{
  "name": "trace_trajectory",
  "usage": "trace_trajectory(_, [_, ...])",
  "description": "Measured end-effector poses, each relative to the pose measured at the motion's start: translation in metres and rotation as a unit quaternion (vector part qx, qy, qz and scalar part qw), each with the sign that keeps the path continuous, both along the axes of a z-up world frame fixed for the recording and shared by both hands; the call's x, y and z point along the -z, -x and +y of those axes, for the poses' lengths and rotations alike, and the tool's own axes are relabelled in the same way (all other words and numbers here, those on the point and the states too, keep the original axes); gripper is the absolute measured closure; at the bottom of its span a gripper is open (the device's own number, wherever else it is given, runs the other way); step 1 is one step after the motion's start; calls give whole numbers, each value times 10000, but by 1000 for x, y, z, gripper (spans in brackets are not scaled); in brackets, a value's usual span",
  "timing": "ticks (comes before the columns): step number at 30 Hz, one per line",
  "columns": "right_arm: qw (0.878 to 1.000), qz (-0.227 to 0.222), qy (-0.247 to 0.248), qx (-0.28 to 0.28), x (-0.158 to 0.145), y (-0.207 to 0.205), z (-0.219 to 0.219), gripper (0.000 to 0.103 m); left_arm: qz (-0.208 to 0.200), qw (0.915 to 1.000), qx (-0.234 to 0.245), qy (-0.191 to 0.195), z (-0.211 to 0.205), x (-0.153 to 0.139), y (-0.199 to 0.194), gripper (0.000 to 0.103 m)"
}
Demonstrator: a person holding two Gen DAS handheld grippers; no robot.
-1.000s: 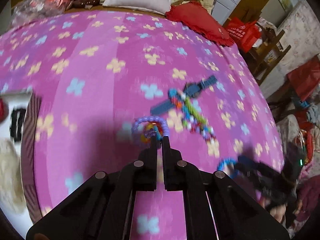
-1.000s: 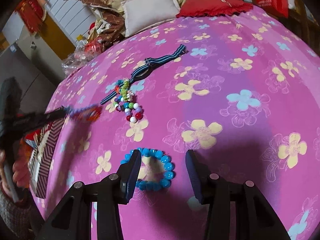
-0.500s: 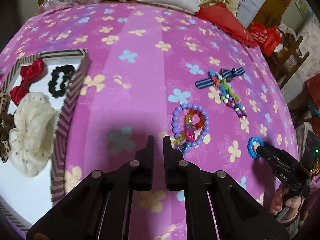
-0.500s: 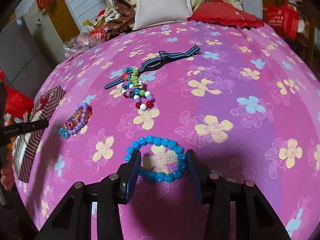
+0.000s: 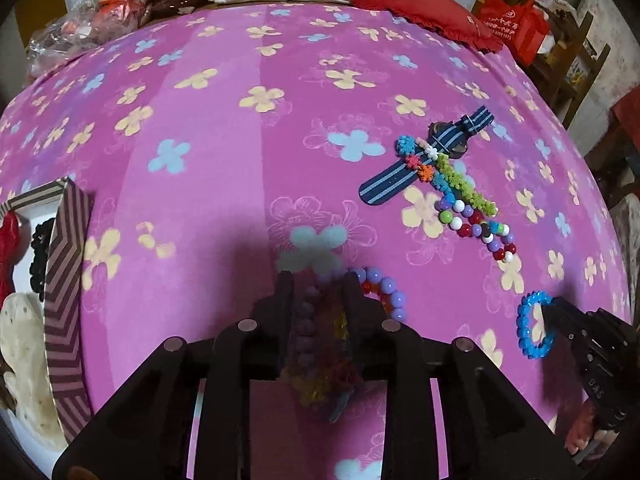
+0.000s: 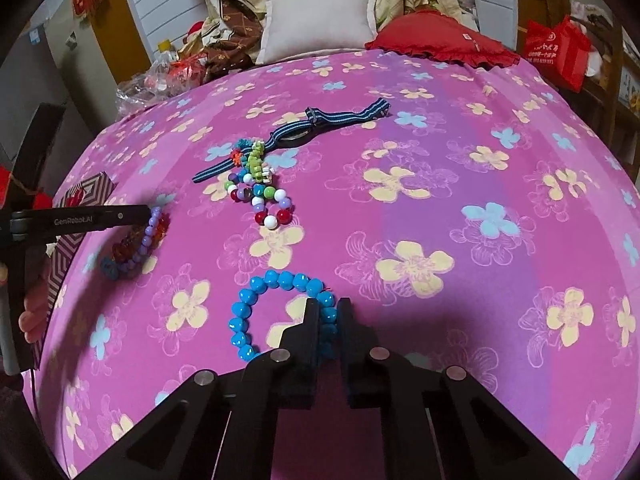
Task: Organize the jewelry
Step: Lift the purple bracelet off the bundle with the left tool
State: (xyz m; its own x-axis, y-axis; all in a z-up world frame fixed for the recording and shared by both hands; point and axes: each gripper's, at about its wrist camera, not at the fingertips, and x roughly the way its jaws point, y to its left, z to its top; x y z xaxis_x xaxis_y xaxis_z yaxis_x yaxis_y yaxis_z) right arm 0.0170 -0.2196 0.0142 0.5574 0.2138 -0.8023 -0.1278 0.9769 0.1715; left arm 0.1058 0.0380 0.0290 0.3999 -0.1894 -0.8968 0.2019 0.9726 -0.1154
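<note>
My left gripper (image 5: 318, 280) is open, its fingers either side of a purple bead bracelet (image 5: 384, 288) with orange and yellow charms lying on the pink flowered bedspread; the bracelet also shows in the right wrist view (image 6: 144, 240). My right gripper (image 6: 328, 304) is shut on a blue bead bracelet (image 6: 256, 292), also seen in the left wrist view (image 5: 528, 328). A striped watch (image 5: 420, 160) and a multicoloured bead strand (image 5: 472, 216) lie further out. A striped box (image 5: 64, 280) sits at the left with hair ties inside.
A white pillow (image 6: 320, 16), a red cushion (image 6: 444, 40) and piled blankets (image 6: 224, 32) lie at the far edge of the bed. A red bag (image 6: 556, 52) and a wooden chair stand beyond the right edge.
My left gripper opened and moved forward over the purple bracelet it had dropped. My right gripper closed on the blue bracelet.
</note>
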Motion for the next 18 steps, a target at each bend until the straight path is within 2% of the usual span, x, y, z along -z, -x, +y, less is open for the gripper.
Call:
trace_trajectory(2, [10000, -20, -62, 28, -1, 0, 0, 95, 5, 9999, 74, -73, -5, -2, 2, 101])
trace_trajectory(6, [9997, -204, -140, 79, -10, 6, -1, 95, -30, 9999, -21, 124, -5, -14, 14, 103])
trace_trajectory(10, [9989, -371, -269, 127, -20, 11, -6, 95, -329, 9984, -98, 451, 2, -46, 39, 103])
trace_trajectory(14, [9988, -333, -369, 46, -22, 12, -3, 95, -428, 9984, -37, 362, 0, -59, 45, 102])
trace_trajectory(18, [9988, -284, -391, -30, -20, 13, -1, 95, -264, 9995, -79, 144, -1, -41, 29, 98])
